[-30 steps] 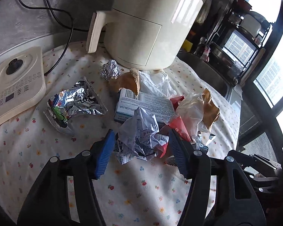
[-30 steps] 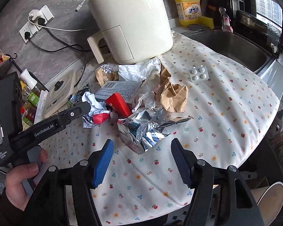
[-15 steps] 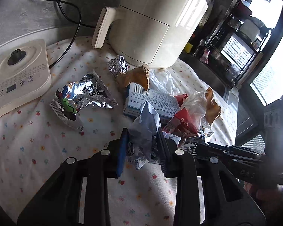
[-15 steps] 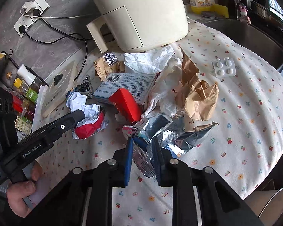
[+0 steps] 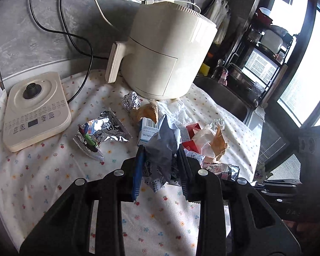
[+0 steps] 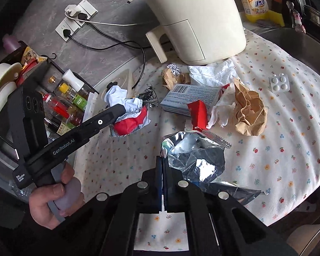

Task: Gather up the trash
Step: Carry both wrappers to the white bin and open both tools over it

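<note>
Only the right view shows a blister pack (image 6: 279,82).

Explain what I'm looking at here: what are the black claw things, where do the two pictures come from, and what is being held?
No robot: a person holds a hand-held gripper in each hand, each with a camera looking along its fingers. Left view: the left hand-held gripper is clamped on a crumpled paper wad. Right view: the right hand-held gripper is pinched shut on a silver foil bag; the person's hand grips the other tool. More trash lies on the flowered cloth: a brown paper bag, a box, a pill blister.
</note>
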Demonstrator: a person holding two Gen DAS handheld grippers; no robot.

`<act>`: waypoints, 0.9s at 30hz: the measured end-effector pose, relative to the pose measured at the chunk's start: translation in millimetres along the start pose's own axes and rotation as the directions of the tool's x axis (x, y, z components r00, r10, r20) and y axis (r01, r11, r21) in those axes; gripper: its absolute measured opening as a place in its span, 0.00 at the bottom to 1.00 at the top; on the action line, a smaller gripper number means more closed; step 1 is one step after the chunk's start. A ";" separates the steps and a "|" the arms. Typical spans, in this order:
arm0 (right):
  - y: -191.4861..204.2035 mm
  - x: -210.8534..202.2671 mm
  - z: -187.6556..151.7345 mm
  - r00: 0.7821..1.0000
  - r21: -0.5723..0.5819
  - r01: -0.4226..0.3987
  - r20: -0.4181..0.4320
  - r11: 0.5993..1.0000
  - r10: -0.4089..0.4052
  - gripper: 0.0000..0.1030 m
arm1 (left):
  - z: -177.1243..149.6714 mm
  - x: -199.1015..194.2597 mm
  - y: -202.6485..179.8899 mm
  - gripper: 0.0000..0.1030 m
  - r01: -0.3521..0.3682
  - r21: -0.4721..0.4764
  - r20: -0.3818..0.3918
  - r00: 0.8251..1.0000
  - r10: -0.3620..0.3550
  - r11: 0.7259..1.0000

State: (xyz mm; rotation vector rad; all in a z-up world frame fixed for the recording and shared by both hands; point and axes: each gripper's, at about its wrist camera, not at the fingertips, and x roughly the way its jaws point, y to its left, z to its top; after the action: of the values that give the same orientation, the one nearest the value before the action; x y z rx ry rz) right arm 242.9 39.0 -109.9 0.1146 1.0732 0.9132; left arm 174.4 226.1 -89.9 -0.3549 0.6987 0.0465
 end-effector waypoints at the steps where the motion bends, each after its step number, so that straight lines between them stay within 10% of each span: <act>1: 1.7 -5.8 -0.9 1.000 -0.008 -0.013 0.007 1.000 0.013 0.02 | 0.6 -2.1 -3.5 0.29 -0.001 -0.002 0.007 1.000 0.001 1.000; 13: -62.0 -102.0 -19.7 0.994 0.009 0.001 0.107 1.000 -0.002 0.02 | -21.2 -13.9 -95.4 0.29 -0.014 0.017 0.034 0.999 0.013 1.000; 27: -203.3 -238.9 -103.5 0.966 0.191 0.174 0.156 0.966 -0.205 0.02 | -76.5 26.8 -266.8 0.30 0.095 0.120 -0.077 0.993 -0.086 0.988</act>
State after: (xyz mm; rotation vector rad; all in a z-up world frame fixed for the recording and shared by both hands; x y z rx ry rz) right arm 241.3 -290.9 -94.4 0.2303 0.9812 0.6222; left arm 190.0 -52.1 -80.0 -0.2702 0.7518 -0.0961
